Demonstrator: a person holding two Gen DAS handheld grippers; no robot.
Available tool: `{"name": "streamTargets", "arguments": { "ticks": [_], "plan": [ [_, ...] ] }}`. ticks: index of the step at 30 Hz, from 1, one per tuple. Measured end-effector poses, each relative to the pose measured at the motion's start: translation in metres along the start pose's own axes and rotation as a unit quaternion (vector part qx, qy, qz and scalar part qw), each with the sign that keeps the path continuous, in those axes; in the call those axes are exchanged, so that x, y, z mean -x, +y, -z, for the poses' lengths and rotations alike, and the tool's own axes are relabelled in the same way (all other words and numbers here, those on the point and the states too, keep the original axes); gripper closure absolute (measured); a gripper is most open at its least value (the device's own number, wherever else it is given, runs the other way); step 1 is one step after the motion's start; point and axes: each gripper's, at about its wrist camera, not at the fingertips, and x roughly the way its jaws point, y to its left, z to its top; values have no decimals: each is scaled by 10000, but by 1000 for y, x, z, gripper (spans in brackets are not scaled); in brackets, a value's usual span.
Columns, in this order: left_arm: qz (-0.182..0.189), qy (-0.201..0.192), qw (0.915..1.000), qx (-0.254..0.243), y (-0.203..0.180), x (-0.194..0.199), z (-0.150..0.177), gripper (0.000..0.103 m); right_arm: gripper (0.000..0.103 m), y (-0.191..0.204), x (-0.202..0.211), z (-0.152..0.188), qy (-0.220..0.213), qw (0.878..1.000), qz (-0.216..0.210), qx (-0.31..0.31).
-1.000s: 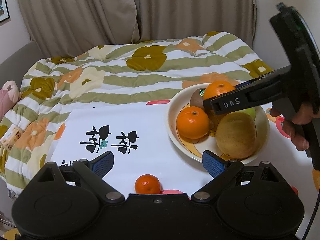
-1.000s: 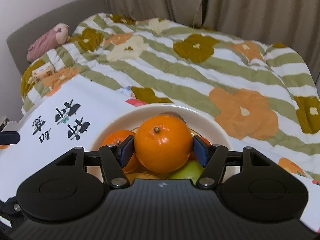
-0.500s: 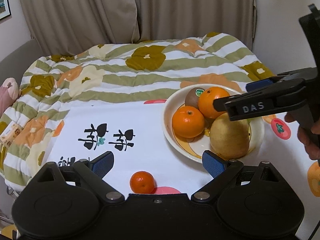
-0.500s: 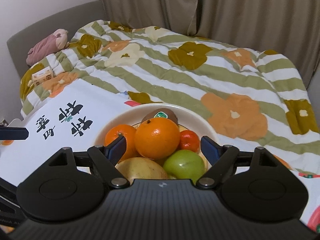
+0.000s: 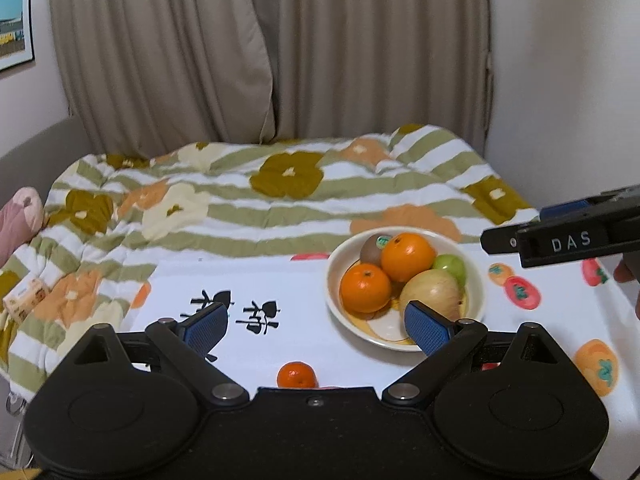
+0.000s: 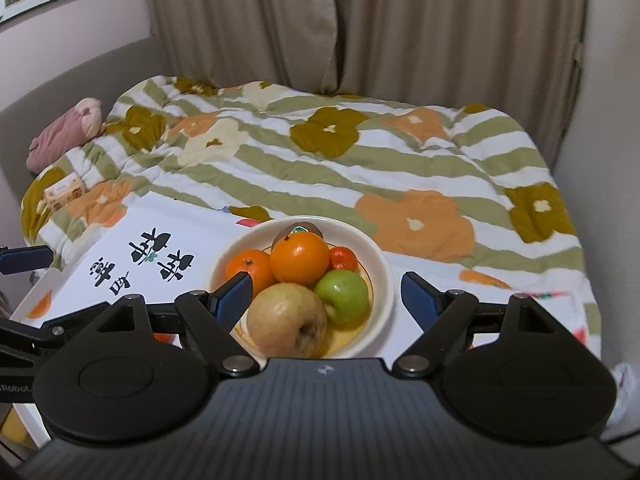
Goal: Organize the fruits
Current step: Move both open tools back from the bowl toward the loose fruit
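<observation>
A cream bowl (image 5: 476,304) (image 6: 384,280) on the table holds two oranges (image 5: 407,257) (image 6: 299,258), a kiwi (image 5: 374,247), a green apple (image 6: 342,295), a yellowish apple (image 6: 286,319) and a small red fruit (image 6: 343,258). A small mandarin (image 5: 297,374) lies loose on the table just in front of my left gripper (image 5: 316,326), which is open and empty. My right gripper (image 6: 326,294) is open and empty, above and behind the bowl; it shows at the right edge of the left wrist view (image 5: 560,236).
A white paper with black characters (image 5: 240,312) lies left of the bowl. The tablecloth (image 5: 560,320) has persimmon prints. A floral striped quilt (image 5: 260,200) lies beyond, with a small box (image 5: 26,298) and a pink plush (image 6: 64,136) at left.
My right gripper opened, left the orange in the bowl and drew back up and away. My left gripper pulled back slightly.
</observation>
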Motion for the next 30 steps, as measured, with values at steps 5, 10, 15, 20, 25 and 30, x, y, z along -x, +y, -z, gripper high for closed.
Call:
{"name": "streamTargets", "arguments": {
  "ticks": [5, 10, 15, 20, 25, 30],
  "plan": [
    [300, -178, 9993, -132, 2, 17, 4, 4, 7, 8, 31, 16, -3, 9994, 244, -251],
    [557, -141, 9979, -287, 5, 20, 14, 4, 7, 15, 49, 37, 71, 9978, 470, -452],
    [788, -55, 9952, -580, 4, 15, 29, 4, 7, 20, 56, 61, 184, 9953, 674, -668],
    [1116, 37, 9894, -929, -1, 3, 45, 4, 7, 21, 54, 86, 265, 9917, 894, -890],
    [1624, 263, 9753, -1474, -13, -19, 63, 4, 7, 20, 44, 111, 450, 9867, 1028, -1180],
    [1838, 390, 9612, -2019, -31, -43, 77, 7, 7, 18, 32, 131, 594, 9824, 1128, -1362]
  ]
}}
